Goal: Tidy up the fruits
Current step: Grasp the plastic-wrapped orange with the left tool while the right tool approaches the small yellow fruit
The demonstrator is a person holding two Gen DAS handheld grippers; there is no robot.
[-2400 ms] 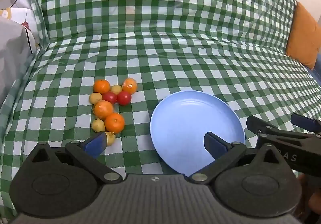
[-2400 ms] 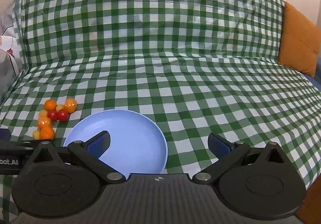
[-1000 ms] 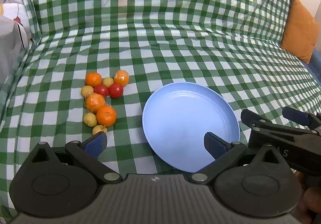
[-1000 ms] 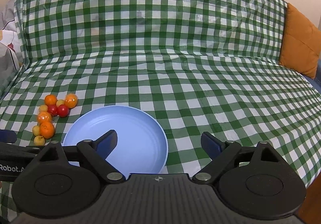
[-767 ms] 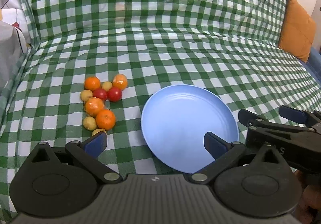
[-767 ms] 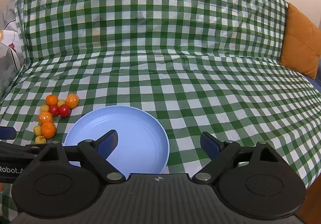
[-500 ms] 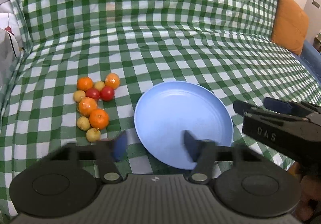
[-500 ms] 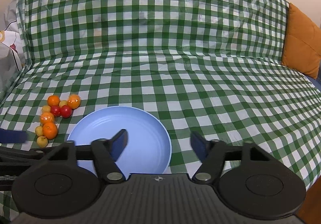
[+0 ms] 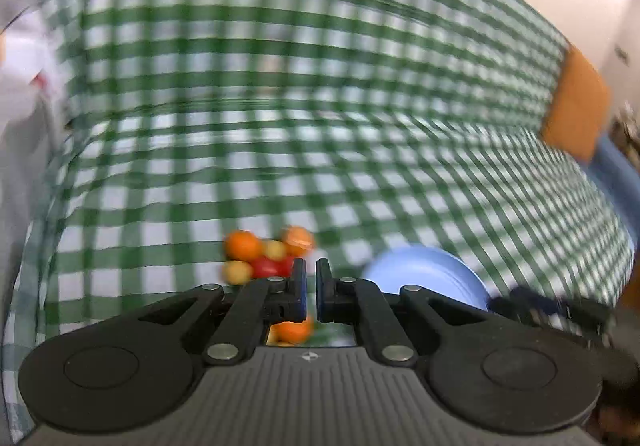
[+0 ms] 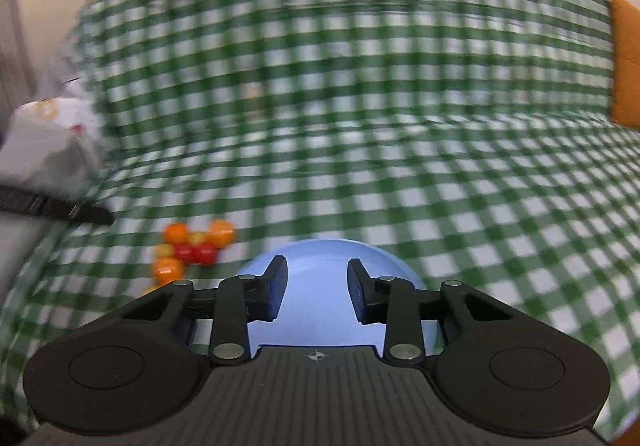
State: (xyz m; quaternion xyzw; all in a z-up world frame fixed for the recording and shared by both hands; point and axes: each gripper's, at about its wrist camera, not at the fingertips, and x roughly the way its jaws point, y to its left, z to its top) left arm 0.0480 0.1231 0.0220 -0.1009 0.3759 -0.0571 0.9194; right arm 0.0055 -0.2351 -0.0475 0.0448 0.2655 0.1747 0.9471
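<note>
The left wrist view is blurred by motion. A cluster of small oranges, red tomatoes and yellow fruits (image 9: 264,256) lies on the green checked cloth, just beyond my left gripper (image 9: 311,274). That gripper is shut with nothing in it, and one orange (image 9: 294,328) shows under its fingers. The blue plate (image 9: 428,278) sits to the right of the fruit, bare. My right gripper (image 10: 316,286) hovers over the plate (image 10: 316,250); its jaws are closing, with a gap and nothing between them. The fruit cluster (image 10: 192,246) lies left of the plate.
The green checked cloth (image 10: 360,126) covers the seat and rises up the back. An orange cushion (image 9: 576,106) stands at the far right. White and grey bedding (image 10: 44,150) lies at the left edge. The left gripper's finger (image 10: 60,208) pokes in from the left.
Both grippers' jaws have closed in, the left fully. The left gripper has swung left, so the fruit now lies straight ahead and the plate to its right.
</note>
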